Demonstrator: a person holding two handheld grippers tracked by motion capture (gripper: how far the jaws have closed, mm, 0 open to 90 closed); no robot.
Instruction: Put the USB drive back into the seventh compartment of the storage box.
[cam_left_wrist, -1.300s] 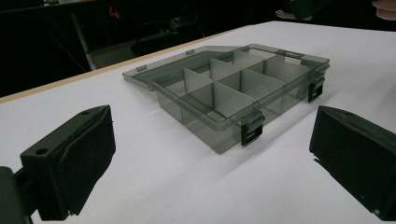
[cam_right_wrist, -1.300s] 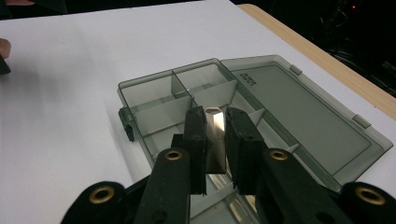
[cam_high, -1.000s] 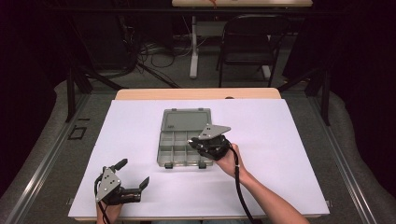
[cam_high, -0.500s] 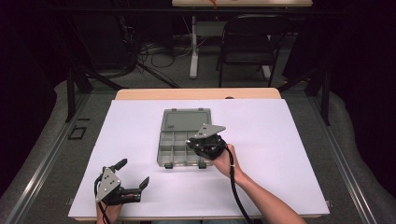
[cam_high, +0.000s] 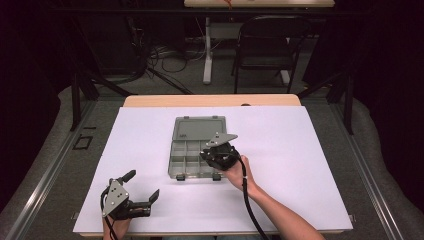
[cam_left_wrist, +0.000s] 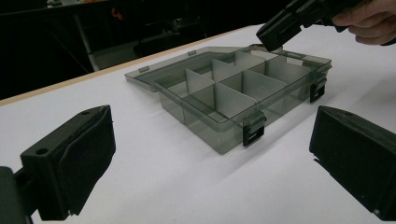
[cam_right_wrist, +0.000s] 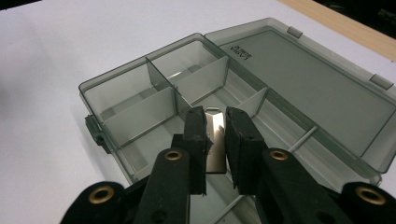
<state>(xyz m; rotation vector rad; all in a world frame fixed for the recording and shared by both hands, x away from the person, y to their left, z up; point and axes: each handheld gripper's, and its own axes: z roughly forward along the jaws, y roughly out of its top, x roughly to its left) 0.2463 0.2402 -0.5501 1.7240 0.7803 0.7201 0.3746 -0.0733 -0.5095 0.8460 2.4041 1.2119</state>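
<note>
Our right gripper (cam_right_wrist: 215, 140) pinches a thin, stiff grey plastic divider (cam_right_wrist: 214, 135) over the open smoke-grey compartment box (cam_high: 186, 150) mid-surface. We judge it light and slippery, best held by its flat faces. Our left gripper (cam_high: 142, 186) rests wide open, empty.

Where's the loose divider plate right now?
The divider plate is clamped in the right hand-held gripper, held over the open organizer box at its right side, mid-table in the high view.
</note>
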